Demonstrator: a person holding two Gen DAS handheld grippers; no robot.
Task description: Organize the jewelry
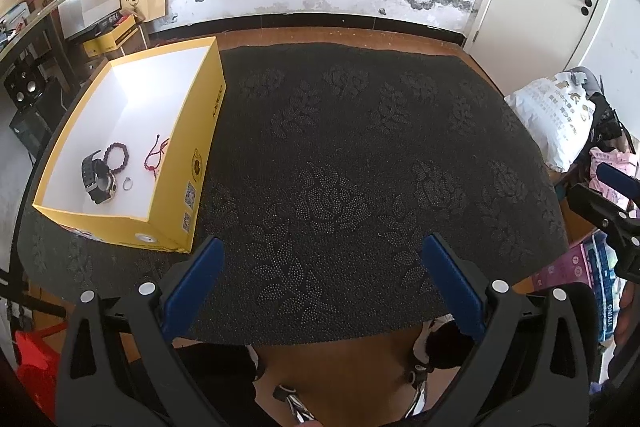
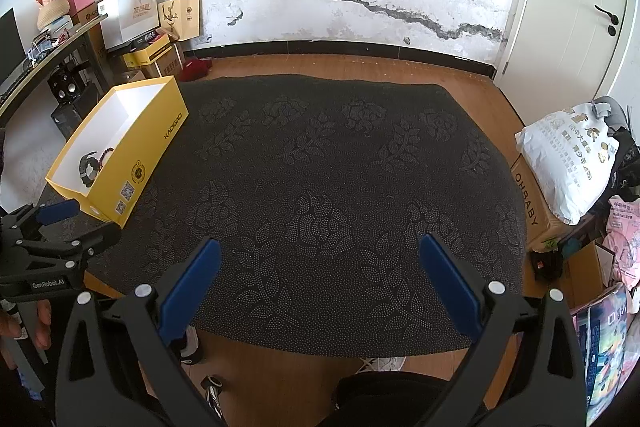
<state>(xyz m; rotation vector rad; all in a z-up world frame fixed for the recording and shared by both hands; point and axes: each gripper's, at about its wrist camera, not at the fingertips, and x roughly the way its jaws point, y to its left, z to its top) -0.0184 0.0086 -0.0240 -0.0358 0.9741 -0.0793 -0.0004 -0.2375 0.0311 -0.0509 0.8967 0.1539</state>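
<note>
While both tongs hang over the near edge of the dark mat (image 1: 340,167), the jewelry lies well apart from them, all of it inside the yellow box (image 1: 176,195). Mat: black fabric, raised dotted rose-and-leaf pattern, covering a brown wooden tabletop (image 1: 360,35). Box: open-topped cardboard, rectangular, yellow outside, plain white inside, printed codes and a round emblem on its long wall; it sits on the mat's far-left part.

Left gripper (image 1: 320,287): blue-padded fingers (image 1: 192,287) spread wide, nothing between them, just right of the box's near corner. Right gripper (image 2: 320,287): same spread, nothing held, well right of the box.

Contents, clustered at the box's near end:
- watch (image 1: 98,179), black and chunky, strap curled, nearest the box's left wall
- bead bracelet (image 1: 116,154), dark round beads, touching the watch's far side
- red cord bracelet (image 1: 154,159), thin, knotted, close to the box's right wall
- ring (image 1: 127,183), small, silvery, just right of the watch.
</note>
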